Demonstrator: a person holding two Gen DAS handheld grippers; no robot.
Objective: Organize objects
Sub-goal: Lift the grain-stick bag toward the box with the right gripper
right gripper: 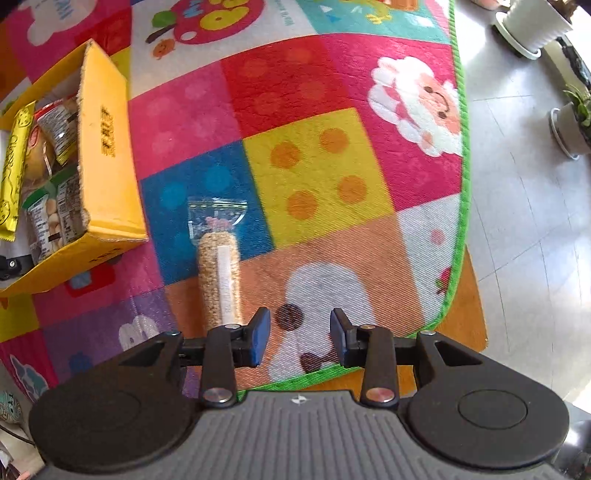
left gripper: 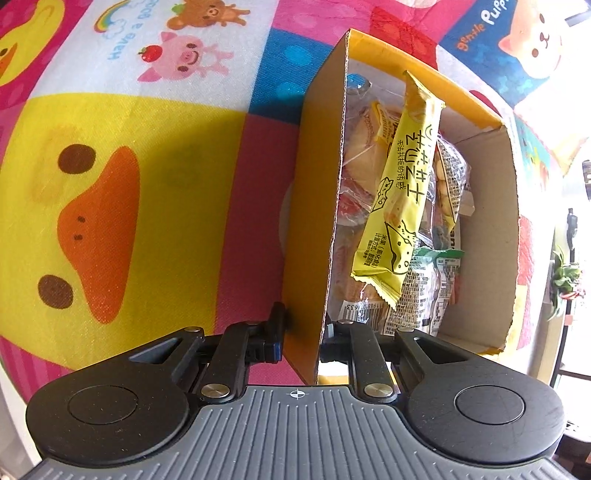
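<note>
gripping the box [left gripper: 314, 221] wall, left tongs [left gripper: 301, 332] pinch it. right tongs [right gripper: 300, 341] part-open, empty, above the mat [right gripper: 332, 92]. grain bar [right gripper: 219, 277] lies beside box, near mat's edge. light, crinkly, slippery wrapper; grab mid-body across width.

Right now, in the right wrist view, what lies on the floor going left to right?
Yellow cardboard box of snack packets → clear tube-shaped packet of puffed grain → green-edged cartoon play mat → white ribbed plant pot.
</note>
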